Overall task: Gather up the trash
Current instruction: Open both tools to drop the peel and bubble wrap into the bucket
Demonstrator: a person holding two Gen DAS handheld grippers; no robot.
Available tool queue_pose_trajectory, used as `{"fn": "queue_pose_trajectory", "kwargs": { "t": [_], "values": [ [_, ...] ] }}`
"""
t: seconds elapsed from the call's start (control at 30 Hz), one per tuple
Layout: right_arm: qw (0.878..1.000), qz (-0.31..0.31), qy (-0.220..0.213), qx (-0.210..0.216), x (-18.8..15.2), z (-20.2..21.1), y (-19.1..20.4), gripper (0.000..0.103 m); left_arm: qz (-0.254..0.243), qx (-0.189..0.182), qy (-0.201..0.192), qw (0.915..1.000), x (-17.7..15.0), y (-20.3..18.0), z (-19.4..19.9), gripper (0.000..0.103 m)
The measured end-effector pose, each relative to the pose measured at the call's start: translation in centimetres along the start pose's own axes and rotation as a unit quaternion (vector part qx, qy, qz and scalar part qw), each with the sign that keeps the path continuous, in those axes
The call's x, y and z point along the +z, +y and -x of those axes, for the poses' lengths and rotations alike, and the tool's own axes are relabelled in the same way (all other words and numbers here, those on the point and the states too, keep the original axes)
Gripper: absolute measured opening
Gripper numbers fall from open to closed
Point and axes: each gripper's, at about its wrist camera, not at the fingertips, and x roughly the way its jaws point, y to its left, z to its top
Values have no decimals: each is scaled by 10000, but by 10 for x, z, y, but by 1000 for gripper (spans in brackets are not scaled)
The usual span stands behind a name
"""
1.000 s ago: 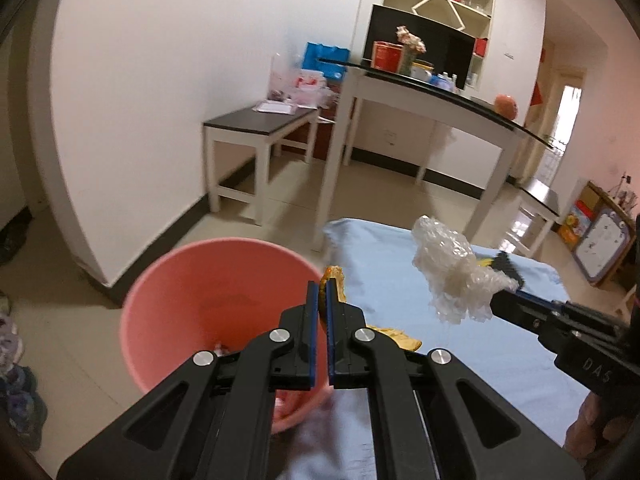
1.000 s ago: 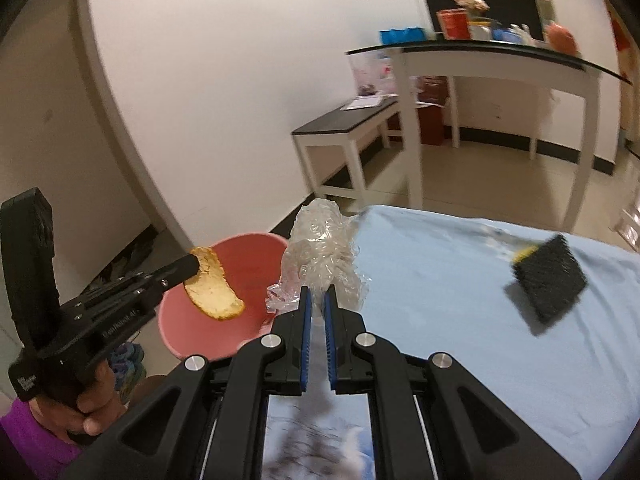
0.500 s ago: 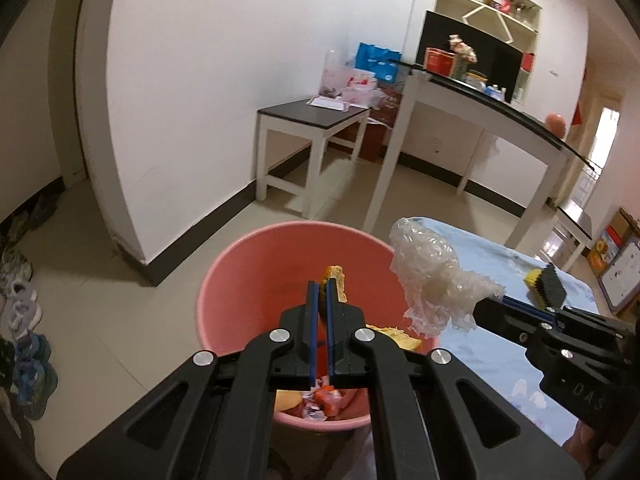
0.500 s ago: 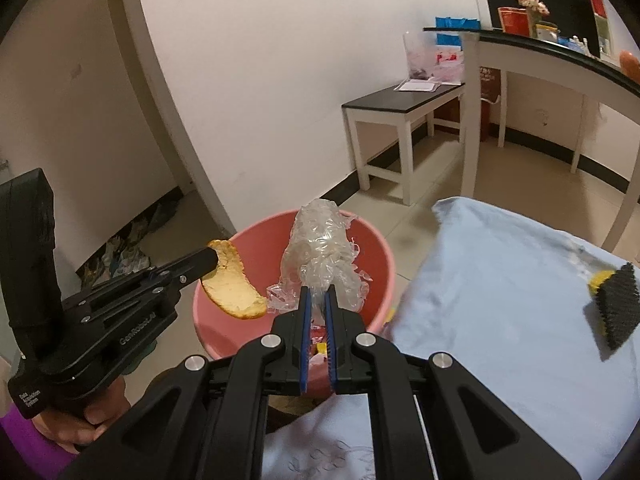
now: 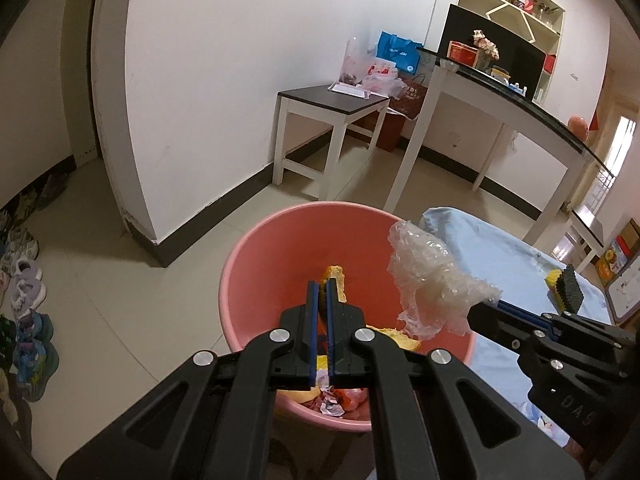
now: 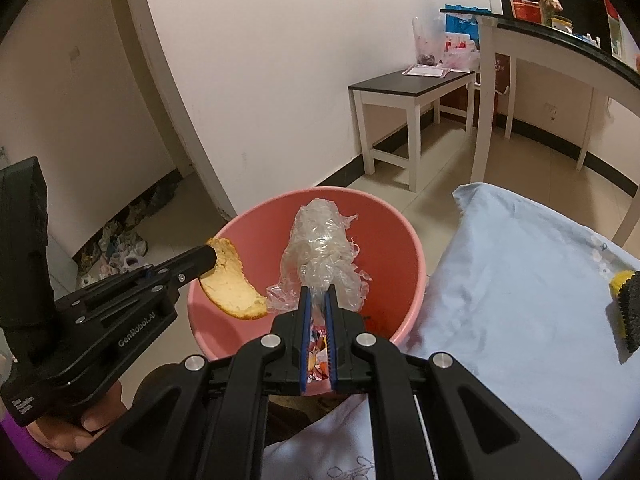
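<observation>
Both grippers are over the pink bucket (image 6: 404,264) at mid-frame. Left gripper (image 5: 320,286) is clamped tight on a peel (image 6: 232,284), sitting left of center in the right wrist view. Right gripper (image 6: 316,294) is pinched on crumpled plastic wrap (image 6: 320,248), dead center. Sponge (image 5: 564,288) lies on the blue sheet (image 6: 520,280), far right.

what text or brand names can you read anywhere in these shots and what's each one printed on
"GenRobot.AI": in pale letters along the side of the left gripper, right wrist view.
"DAS": embossed on the body of the right gripper, left wrist view; the word is cut off.
White print on the blue bag by the wall: too small to read.
Print on the red box on the long table: too blurred to read.
</observation>
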Motion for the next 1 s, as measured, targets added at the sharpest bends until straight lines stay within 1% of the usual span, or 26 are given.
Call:
{"fn": "queue_pose_trajectory", "kwargs": {
  "t": [0.2,0.5,0.7,0.77,0.83,0.97,1.0],
  "values": [
    [10000,-3,64,-5,-1,-8,-1,7,49,20,81,10000,-1,3,-6,3],
    [10000,-4,85,-12,-2,-9,-1,7,119,22,215,9997,-2,5,-13,3],
    [9999,-51,100,-35,-4,-10,-2,9,183,-45,196,9996,-2,9,-11,3],
    [9999,-84,101,-35,-5,-10,-4,13,215,-53,242,9995,-2,9,-13,4],
    [9999,-110,116,-30,-6,-11,-5,23,235,-50,301,9993,-2,10,-14,6],
    [9998,-156,89,-19,-6,-9,-9,28,255,-130,307,9991,-2,10,-12,13],
    [9998,-165,85,-27,-6,-9,-10,29,245,-129,296,9992,-2,10,-11,17]
  ]
}}
